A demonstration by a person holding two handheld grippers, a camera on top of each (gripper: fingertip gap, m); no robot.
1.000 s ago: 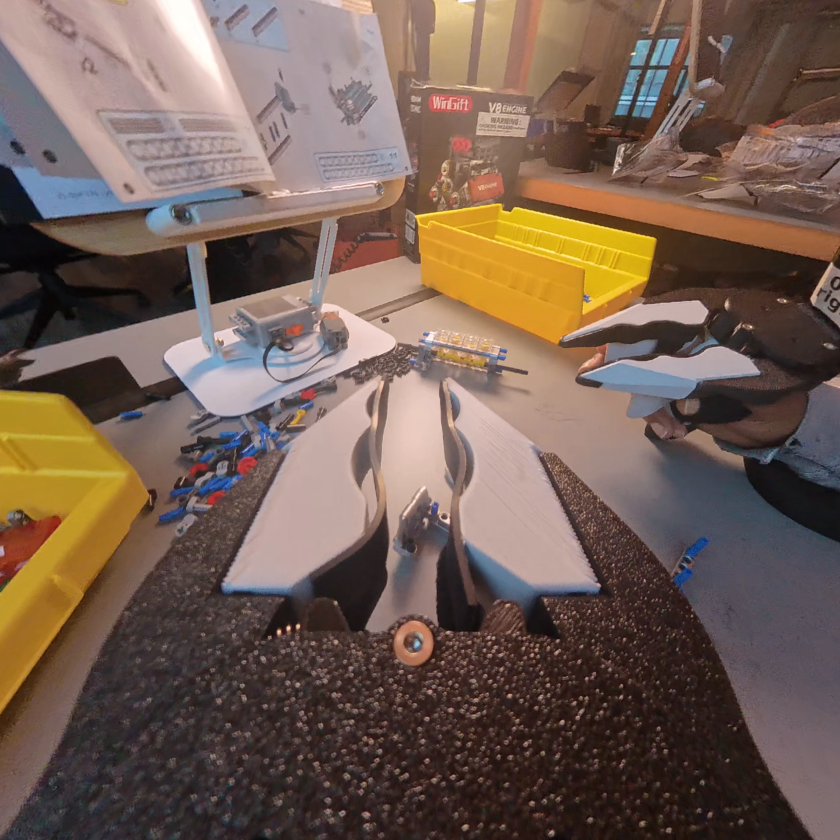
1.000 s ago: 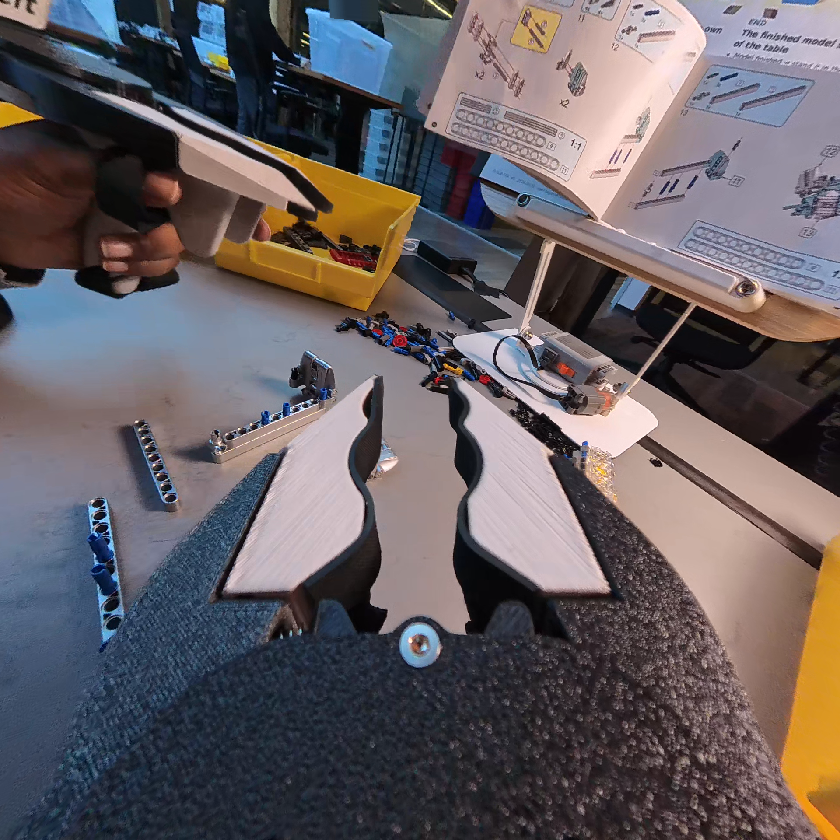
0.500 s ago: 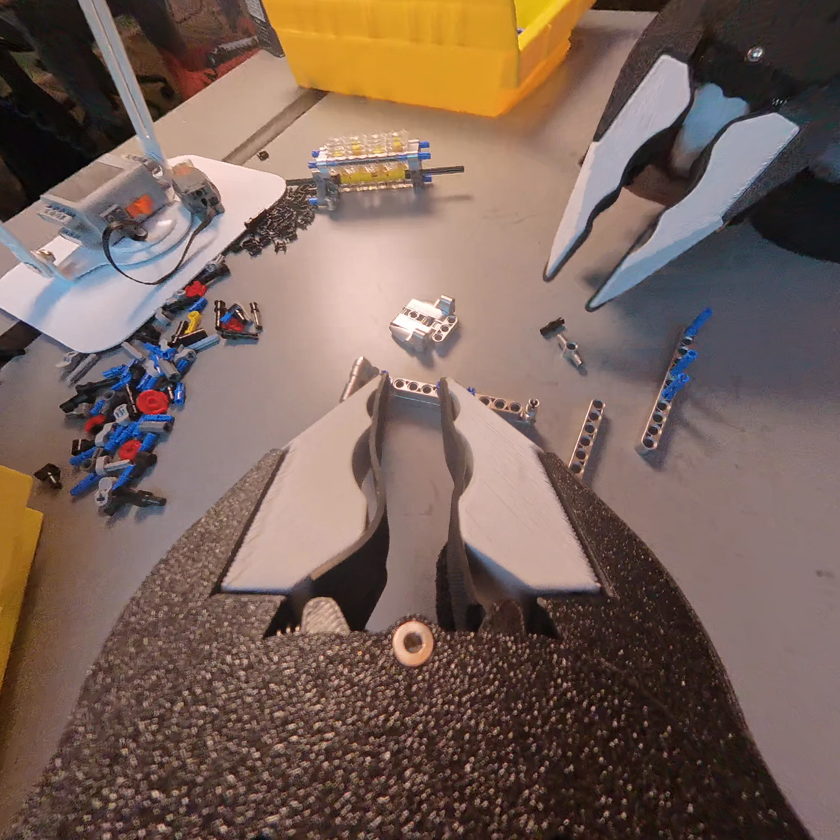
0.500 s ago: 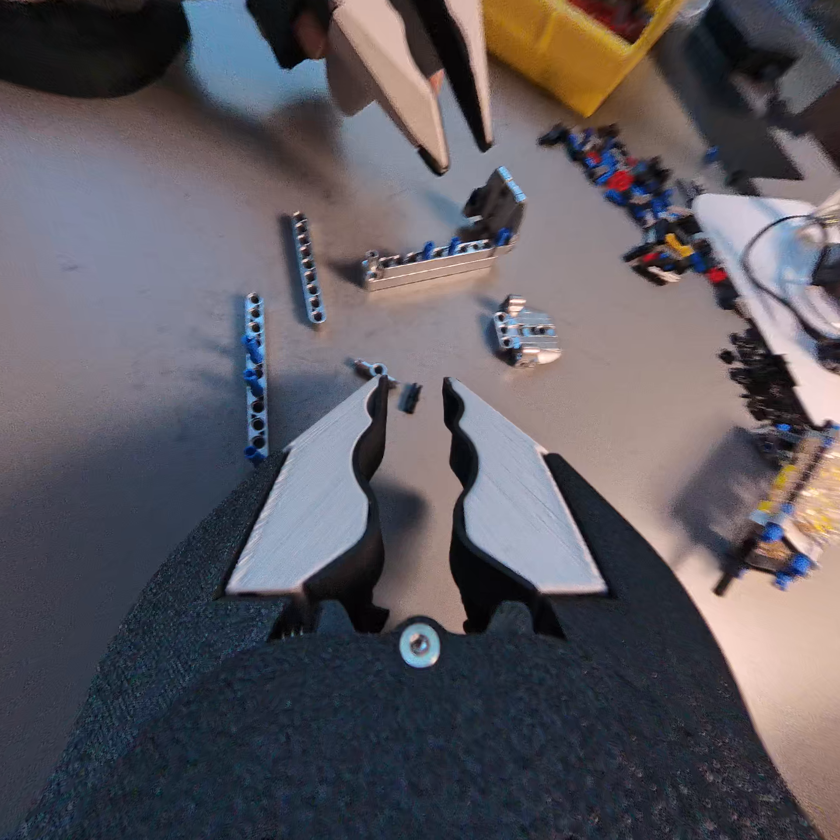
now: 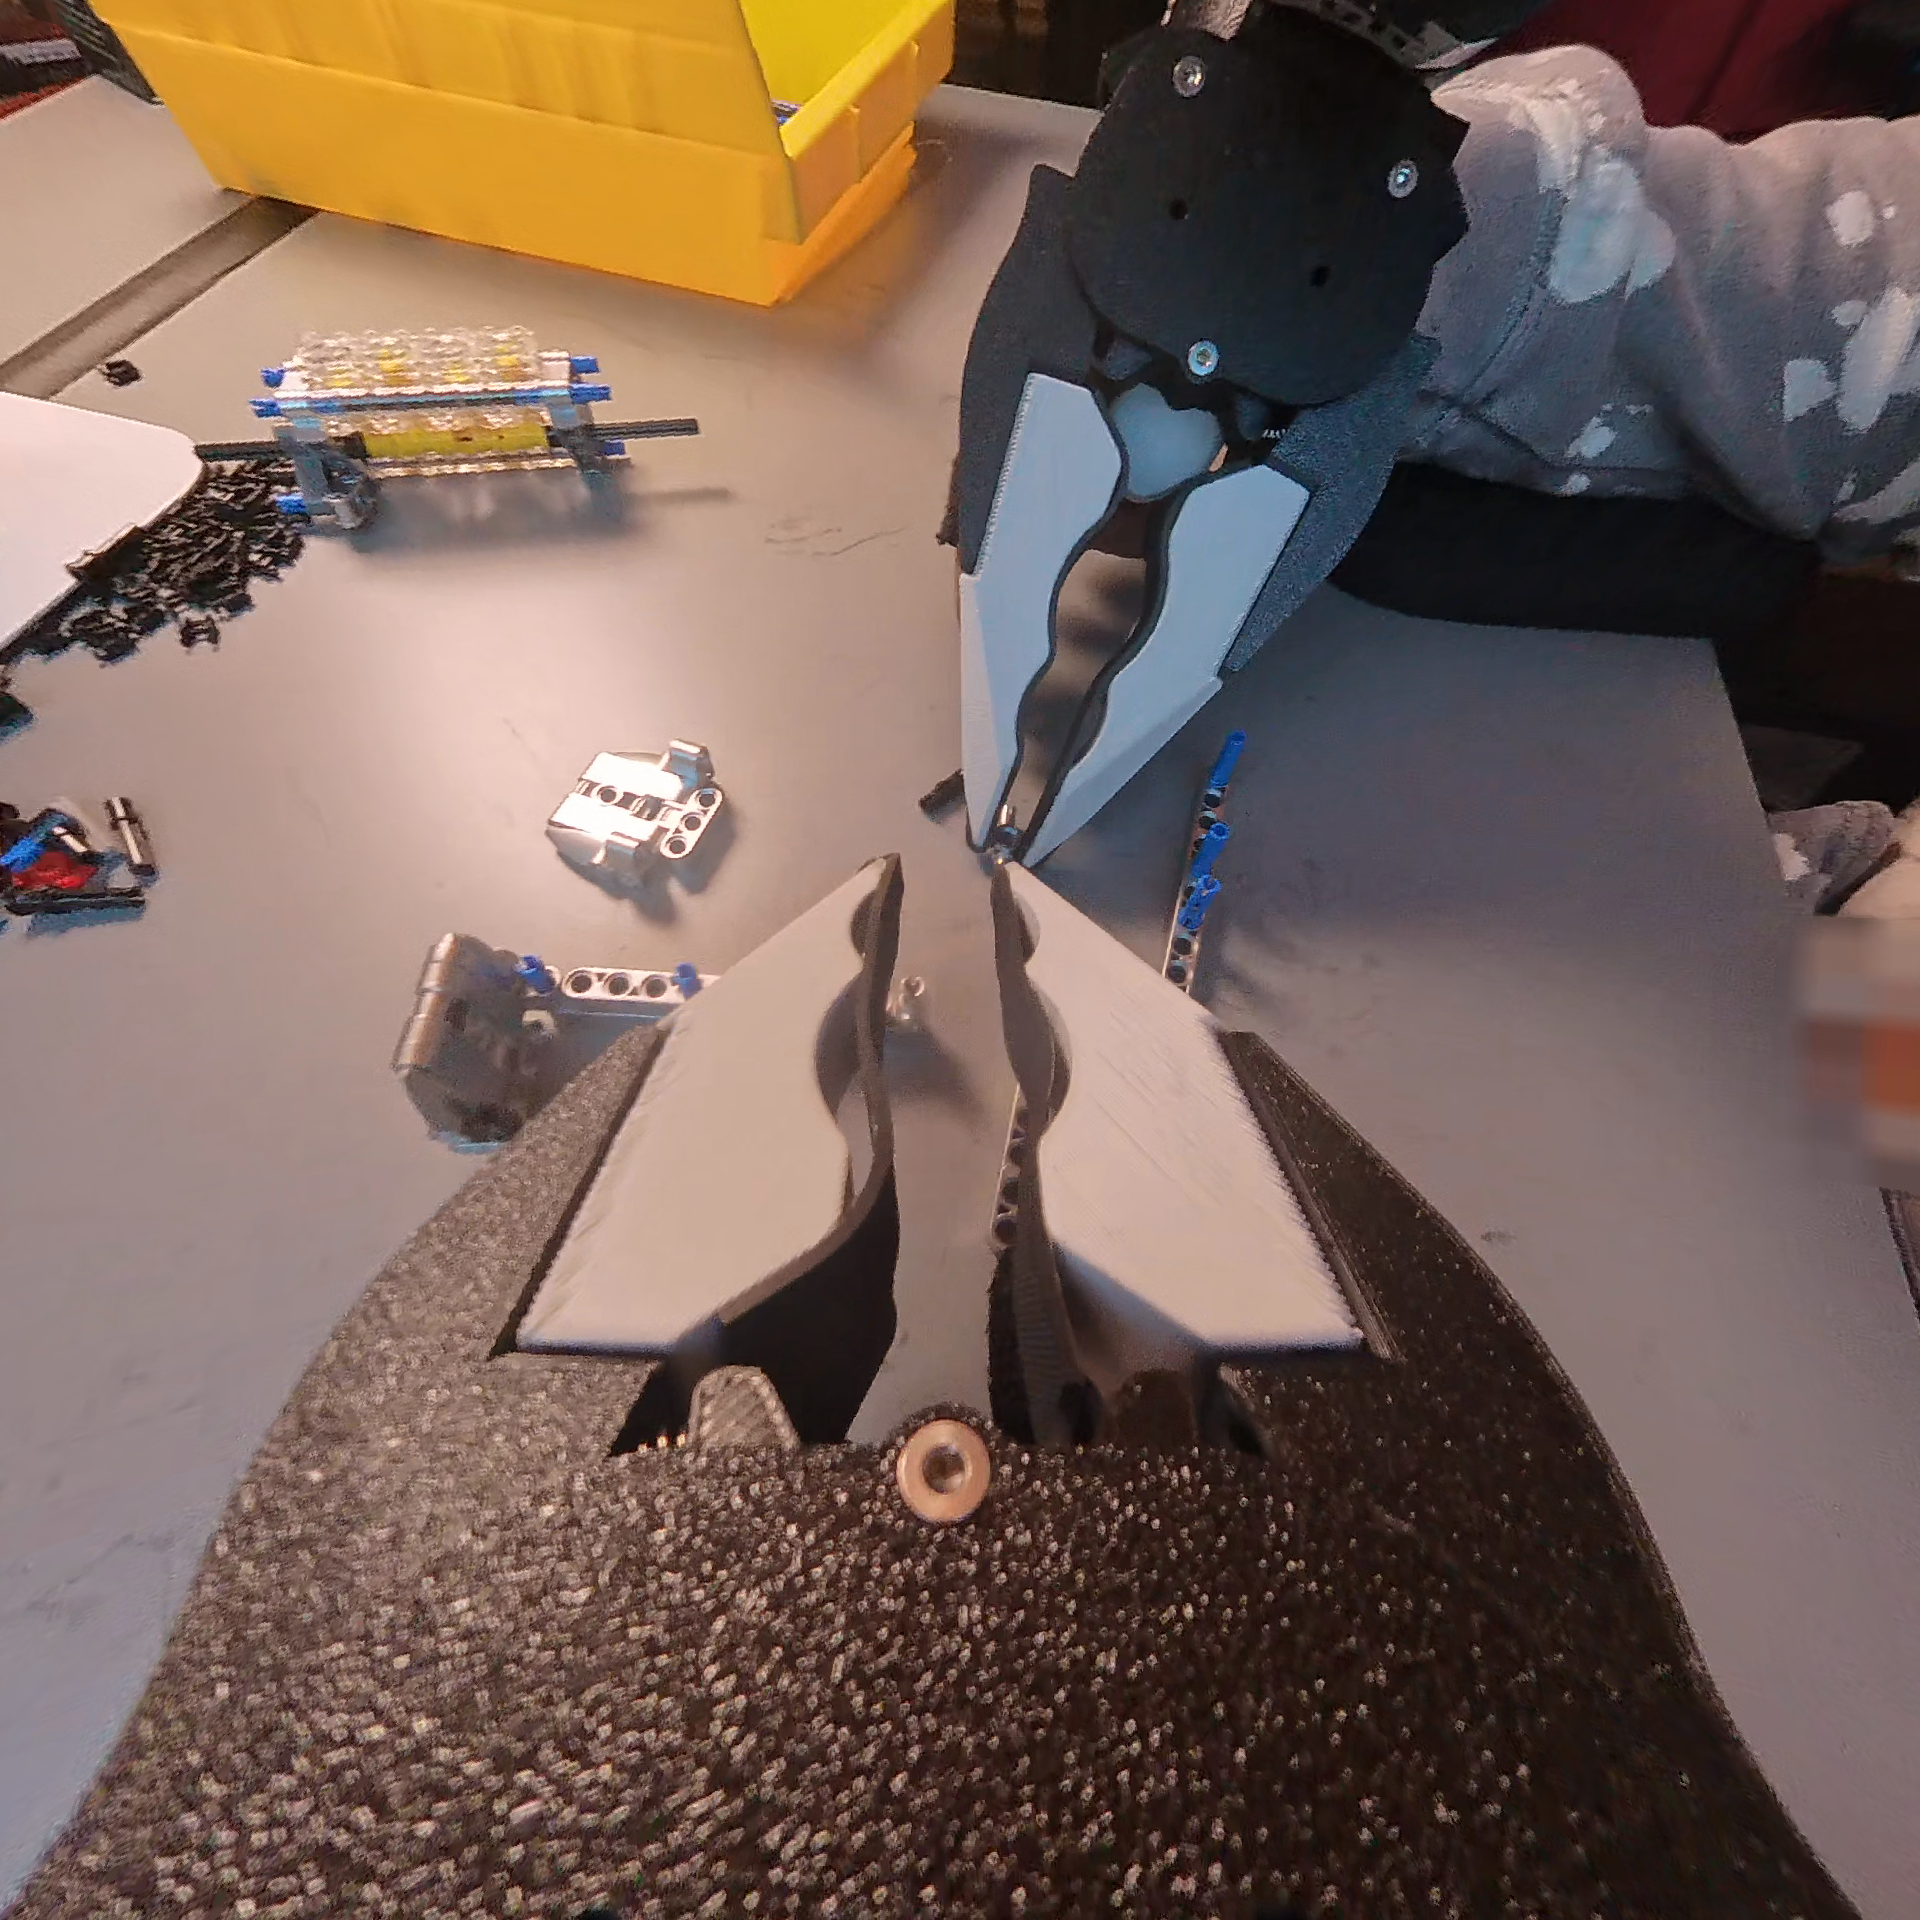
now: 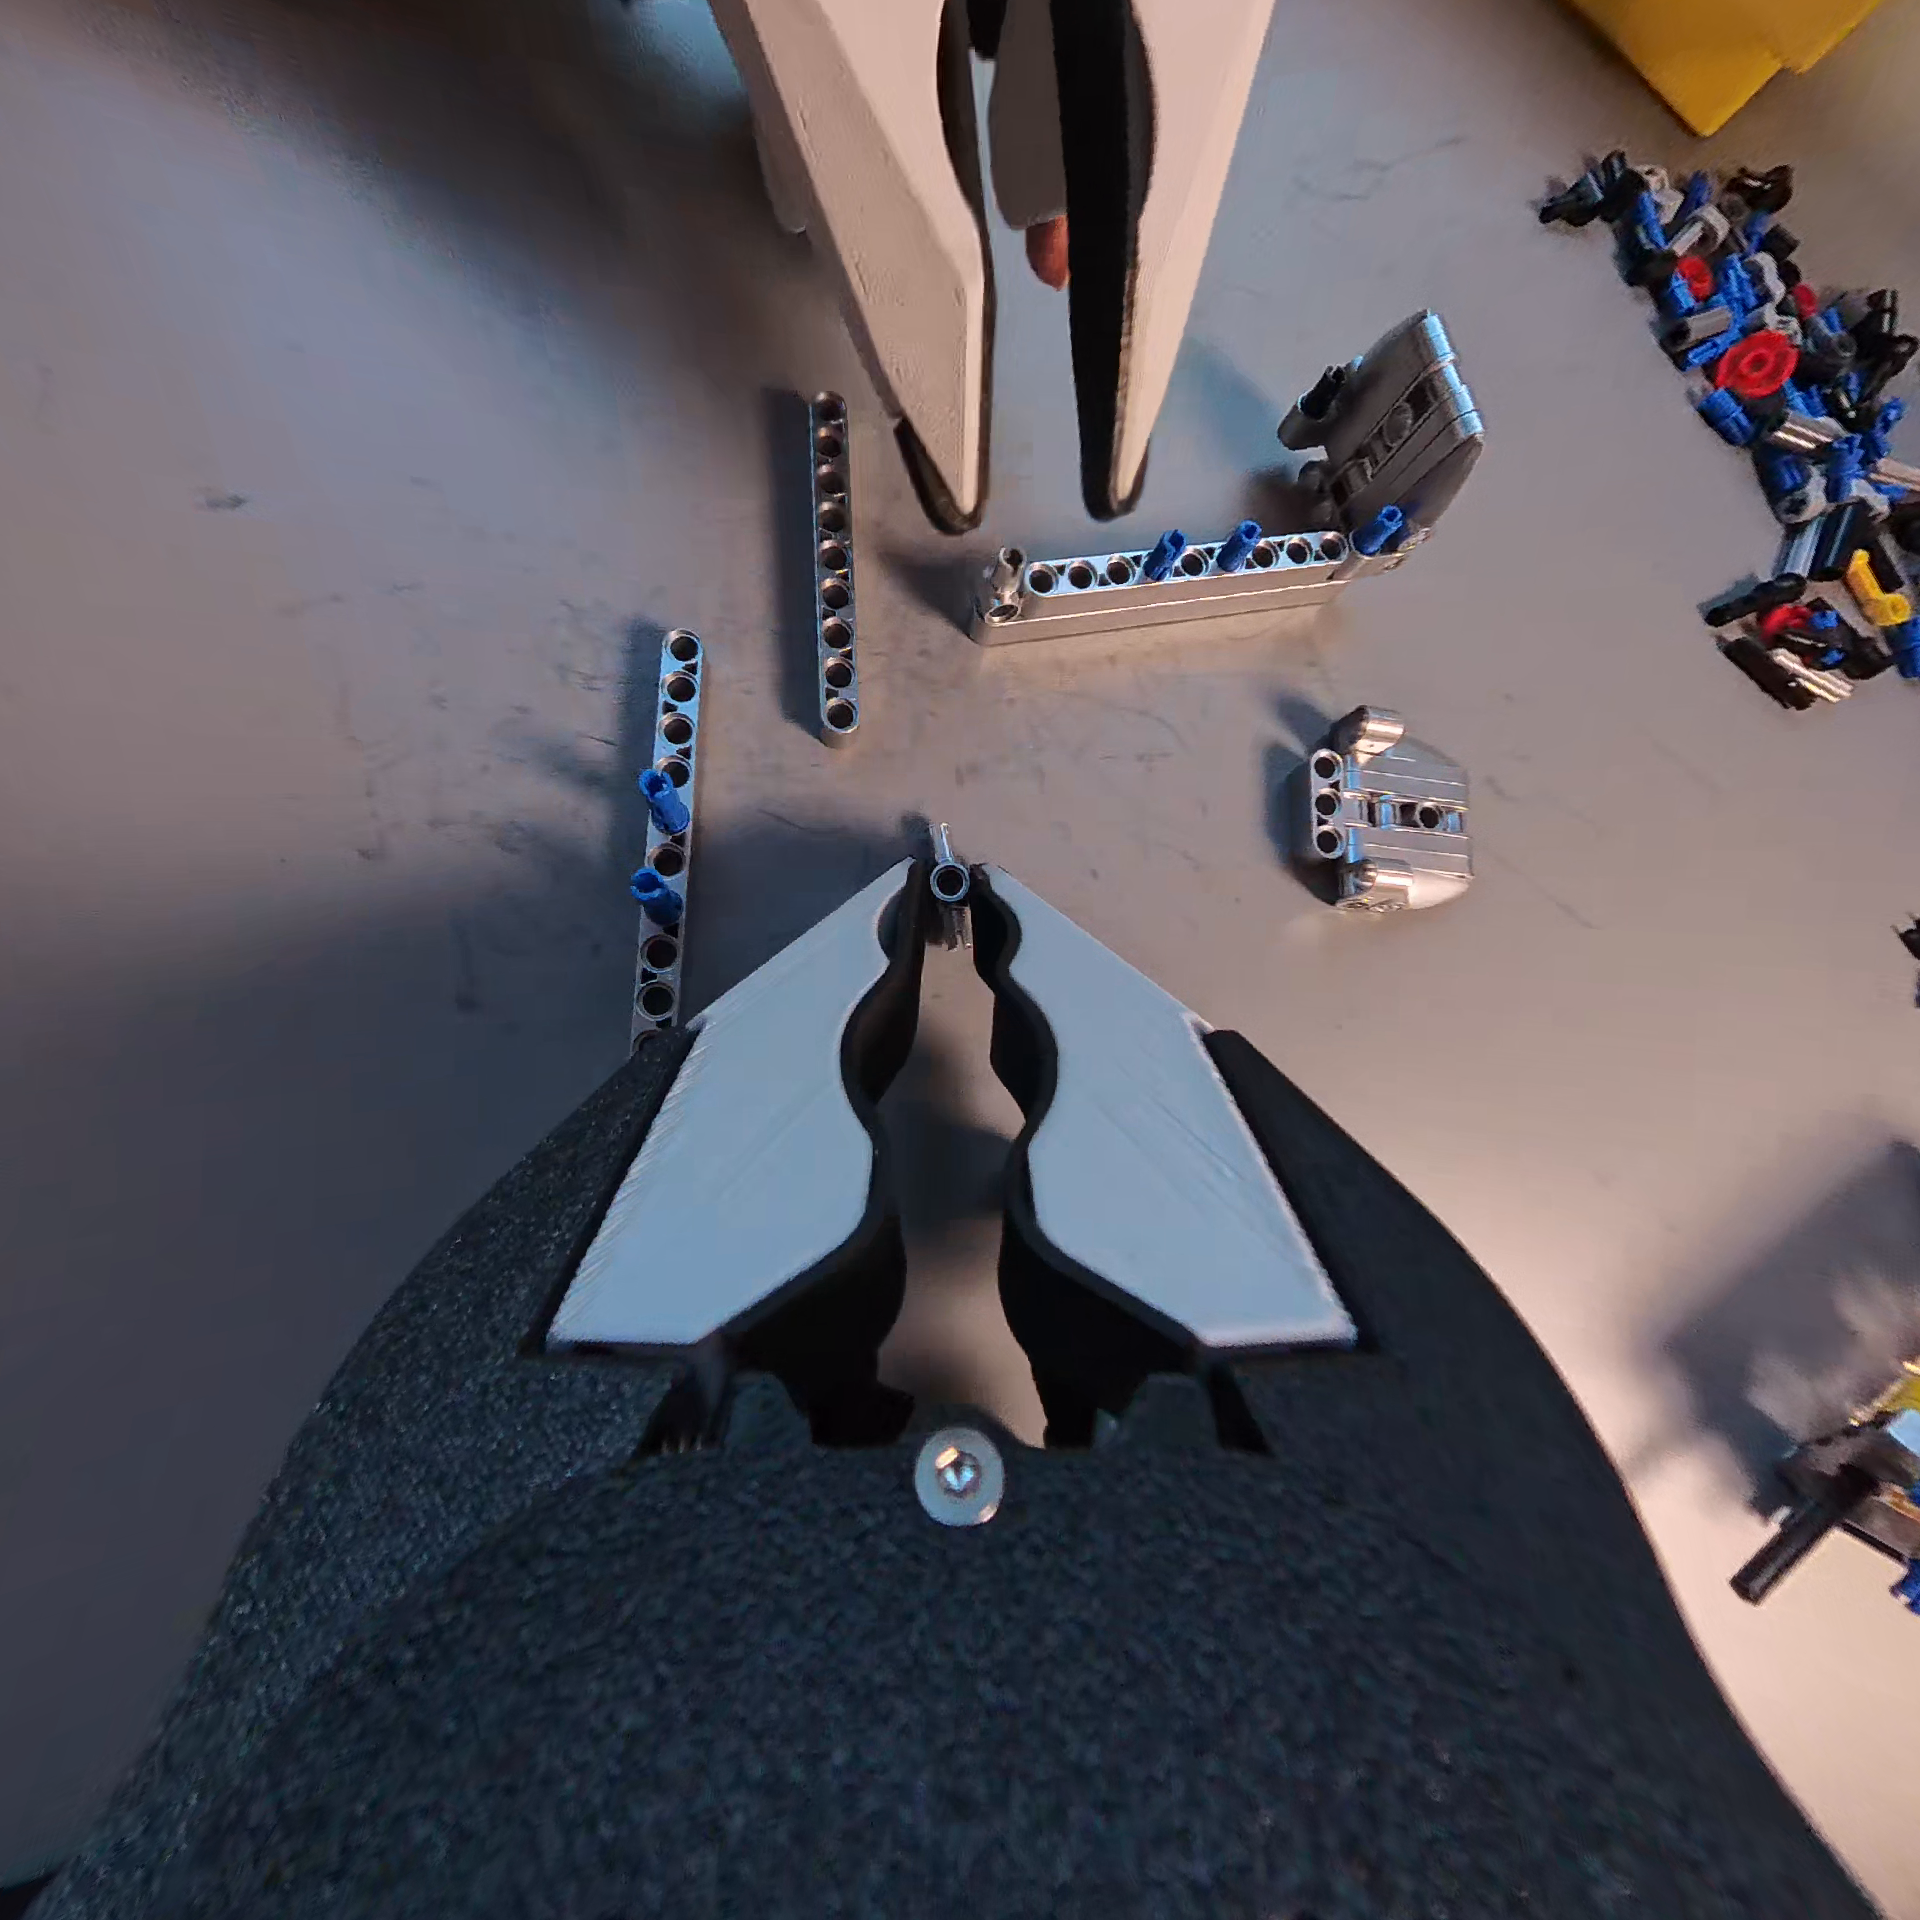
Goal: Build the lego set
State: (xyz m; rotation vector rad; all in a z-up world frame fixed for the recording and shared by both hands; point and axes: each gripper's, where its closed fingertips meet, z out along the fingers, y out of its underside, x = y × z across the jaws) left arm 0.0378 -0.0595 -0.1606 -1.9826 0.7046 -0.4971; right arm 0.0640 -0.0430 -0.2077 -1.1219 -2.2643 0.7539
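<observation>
My right gripper is shut on a small grey connector at the table top. It also shows in the left wrist view, pointing down, tips pinched on the connector. My left gripper is narrowly open and empty, its tips just short of the right gripper's tips. It shows in the right wrist view over a grey beam with blue pins that joins a grey block. A loose grey beam and a beam with two blue pins lie to the left.
A grey panel piece lies left of the grippers. A clear and yellow brick assembly, a yellow bin and a heap of black pins lie farther back. A pile of small coloured parts lies at the right. The grippers' ends are close to 6 cm from one another.
Both grippers have tilted down and come low over the table. The right gripper has closed on the small grey connector. The left gripper has moved forward, close to the right one.
</observation>
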